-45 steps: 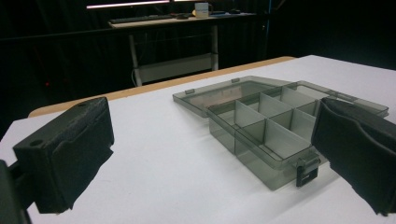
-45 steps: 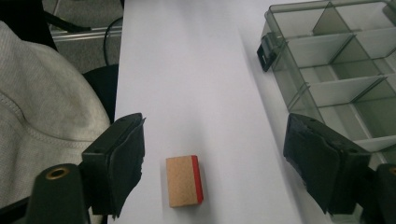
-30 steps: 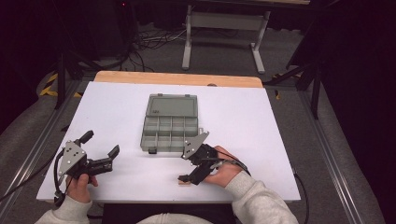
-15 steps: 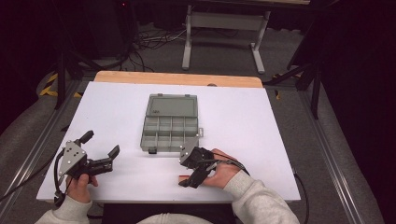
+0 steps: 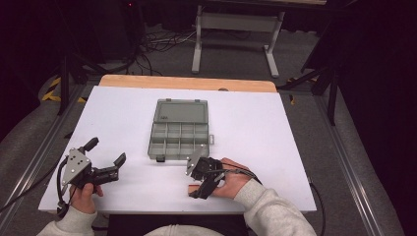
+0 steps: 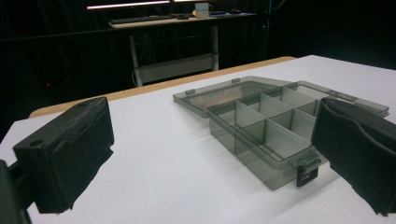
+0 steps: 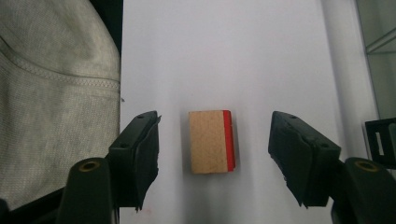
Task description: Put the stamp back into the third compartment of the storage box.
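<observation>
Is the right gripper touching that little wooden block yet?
Apart. The right gripper view shows the right gripper open, with bare table between each jaw and the block.

The left gripper [image 5: 105,157] sits at the lower left of the high view, held in the person's left hand [image 5: 84,189] with its jaws spread wide and aimed toward the frame's centre; the forearm enters from the bottom edge. The right gripper [image 5: 194,183] lies at lower centre, tipped downward in the right hand [image 5: 231,179]; its jaws stand wide apart; a light sleeve [image 5: 270,214] runs to the bottom edge.
</observation>
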A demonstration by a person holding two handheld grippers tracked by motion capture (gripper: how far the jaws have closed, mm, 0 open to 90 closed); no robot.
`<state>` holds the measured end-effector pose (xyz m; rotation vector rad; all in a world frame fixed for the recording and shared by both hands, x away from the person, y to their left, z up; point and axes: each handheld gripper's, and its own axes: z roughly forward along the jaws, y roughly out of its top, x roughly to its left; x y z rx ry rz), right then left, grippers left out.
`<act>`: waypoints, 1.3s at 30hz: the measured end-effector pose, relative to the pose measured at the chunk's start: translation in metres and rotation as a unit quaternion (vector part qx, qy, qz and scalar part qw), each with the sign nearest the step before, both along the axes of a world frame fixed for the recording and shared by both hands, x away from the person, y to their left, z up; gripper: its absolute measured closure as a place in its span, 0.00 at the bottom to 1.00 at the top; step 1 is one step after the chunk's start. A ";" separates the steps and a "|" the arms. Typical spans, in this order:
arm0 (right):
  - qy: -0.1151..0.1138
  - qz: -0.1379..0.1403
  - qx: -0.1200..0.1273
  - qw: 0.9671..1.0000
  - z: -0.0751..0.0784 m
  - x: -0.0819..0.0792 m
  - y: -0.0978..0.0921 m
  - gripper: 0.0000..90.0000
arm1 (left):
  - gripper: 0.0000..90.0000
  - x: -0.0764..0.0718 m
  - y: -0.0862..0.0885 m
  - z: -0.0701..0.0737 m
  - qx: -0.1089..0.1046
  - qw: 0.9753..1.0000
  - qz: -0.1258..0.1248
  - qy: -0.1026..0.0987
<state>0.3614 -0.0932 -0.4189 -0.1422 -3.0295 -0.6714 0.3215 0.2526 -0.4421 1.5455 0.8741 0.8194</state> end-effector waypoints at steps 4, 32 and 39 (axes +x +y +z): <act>-0.002 0.004 -0.010 1.000 -0.002 -0.001 0.002 0.42 | 0.00 0.000 0.000 0.000 0.001 1.000 0.001 0.001; -0.019 0.023 -0.043 0.999 -0.012 -0.003 0.004 0.73 | 0.00 0.000 0.000 0.000 0.000 1.000 0.002 0.001; -0.022 0.022 -0.043 0.999 -0.012 -0.004 0.005 0.74 | 0.00 0.000 0.000 0.000 -0.001 1.000 0.001 0.001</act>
